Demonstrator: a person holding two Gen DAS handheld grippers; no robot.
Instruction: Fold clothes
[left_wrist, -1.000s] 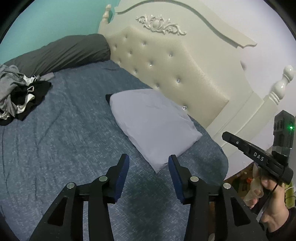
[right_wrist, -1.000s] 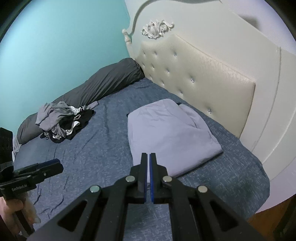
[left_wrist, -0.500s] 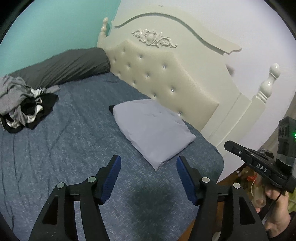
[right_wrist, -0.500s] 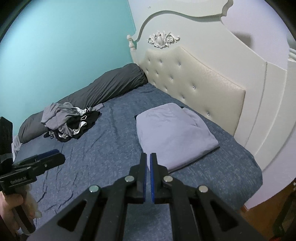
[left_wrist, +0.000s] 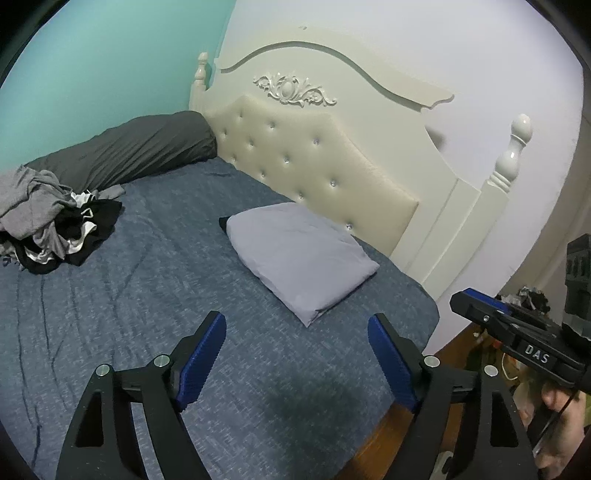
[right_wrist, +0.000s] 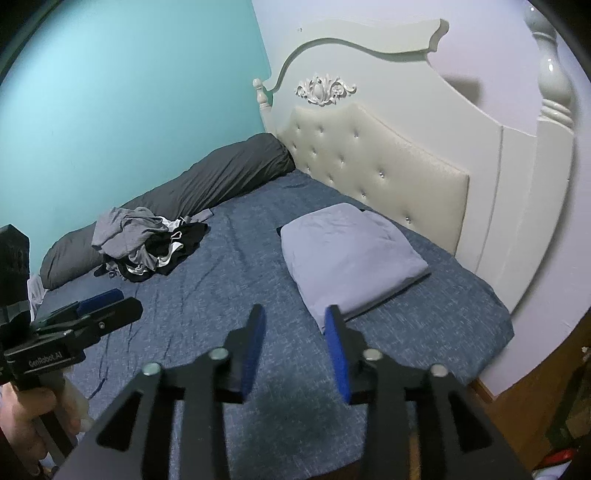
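both claws gape empty above the bed (left_wrist: 110, 314), folded garment (left_wrist: 299, 258) lying there.

Both wrist views: dim, cool, even room light. Soft shadows fall on the bed (left_wrist: 110, 332) below each claw and on the headboard (right_wrist: 461, 85). Fisheye lenses bow straight lines and darken the corners. Faint glare touches the bedpost (left_wrist: 519, 125). Focus is slightly soft and grainy.

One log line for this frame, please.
left gripper: open, empty | right gripper: open, empty | folded lavender garment: by headboard | unfolded clothes pile: untouched
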